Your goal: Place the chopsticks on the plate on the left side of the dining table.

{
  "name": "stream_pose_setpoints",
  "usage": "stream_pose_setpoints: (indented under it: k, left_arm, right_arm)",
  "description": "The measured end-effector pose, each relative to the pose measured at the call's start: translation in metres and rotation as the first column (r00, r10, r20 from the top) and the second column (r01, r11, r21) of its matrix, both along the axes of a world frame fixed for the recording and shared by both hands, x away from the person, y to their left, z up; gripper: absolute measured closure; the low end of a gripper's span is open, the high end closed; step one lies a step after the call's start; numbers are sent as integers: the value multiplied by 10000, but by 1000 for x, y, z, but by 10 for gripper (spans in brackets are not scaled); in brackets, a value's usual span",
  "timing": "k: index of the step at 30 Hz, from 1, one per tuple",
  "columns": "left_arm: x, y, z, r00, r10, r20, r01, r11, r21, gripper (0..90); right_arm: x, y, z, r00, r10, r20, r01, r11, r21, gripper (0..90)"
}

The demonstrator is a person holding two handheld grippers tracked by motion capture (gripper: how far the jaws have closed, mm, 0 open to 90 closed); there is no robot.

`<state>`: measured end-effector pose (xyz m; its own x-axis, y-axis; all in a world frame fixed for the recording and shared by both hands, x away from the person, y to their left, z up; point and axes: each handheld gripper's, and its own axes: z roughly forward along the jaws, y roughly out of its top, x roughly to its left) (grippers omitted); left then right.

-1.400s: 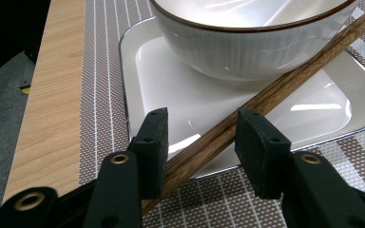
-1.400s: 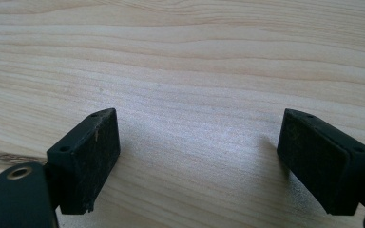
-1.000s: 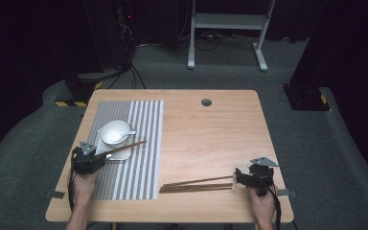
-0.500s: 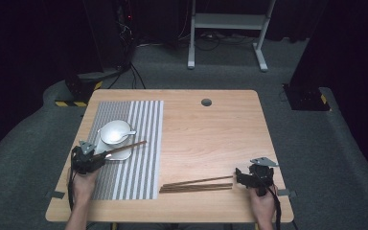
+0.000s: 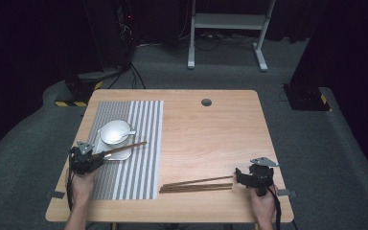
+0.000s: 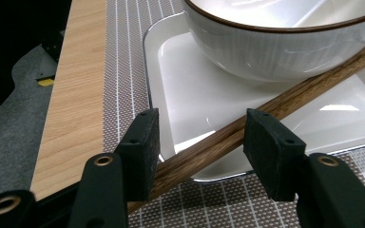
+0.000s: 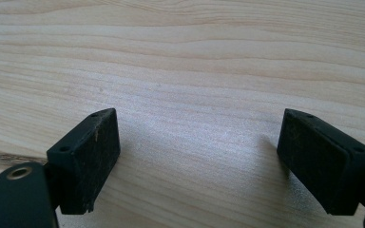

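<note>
Chopsticks (image 6: 266, 111) of dark brown wood, a pair lying side by side with a visible grain, run slantwise between the pads of the left hand-held gripper (image 6: 200, 152). Its jaws have just been opening, and in the left gripper view a gap shows between the wood and the pad on the right of that view, so the pads stand apart with the pair between them and are not pinching it. On the other pad I cannot tell whether the wood touches. From there the pair climbs away across a white tray (image 6: 195, 95) and passes under the curve of a white bowl (image 6: 285, 42), close against its ribbed wall. The tray is glossy, shallow and rectangular with rounded corners; the bowl is round, glazed, with a thin brown line along its rim. Both stand on a placemat (image 6: 123, 52) of woven fabric in grey and white stripes, just ahead of the left hand-held gripper.

In the high view the left hand-held gripper (image 5: 85, 160) sits at the near corner of the tray, and the pair points from it across the tray.

A second pair of chopsticks (image 5: 196, 185) lies flat on the pale wooden table (image 5: 211, 134), just beside the right hand-held gripper (image 5: 255, 176), on the side toward the placemat. The right hand-held gripper (image 7: 199, 156) is spread wide over bare wood grain, with nothing between its black pads.
</note>
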<state>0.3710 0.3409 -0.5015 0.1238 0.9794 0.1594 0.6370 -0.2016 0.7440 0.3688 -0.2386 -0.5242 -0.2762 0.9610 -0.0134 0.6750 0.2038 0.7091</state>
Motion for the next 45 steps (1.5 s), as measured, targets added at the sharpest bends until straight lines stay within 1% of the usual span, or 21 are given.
stream_pose_setpoints:
  k: [7,16,28,40,45]
  left_arm:
    - [1,2,-1,9999,151,-4,-151,9999,-3,469]
    - [4,3,-3,9994,322,91,-321,9995,-56,469]
    - [9,6,-3,9990,423,112,-422,9990,-123,463]
    - [13,6,-3,9989,462,90,-461,9989,-96,463]
    - [14,7,-3,9988,475,117,-473,9987,-166,462]
  right_arm:
    - [0,0,0,10000,1,1,-1,10000,0,137]
    - [0,0,0,10000,8,5,-8,10000,-7,137]
    - [0,0,0,10000,7,6,-7,10000,-7,138]
    - [0,0,0,10000,7,5,-7,10000,-7,137]
    - [0,0,0,10000,9,9,-9,10000,-9,137]
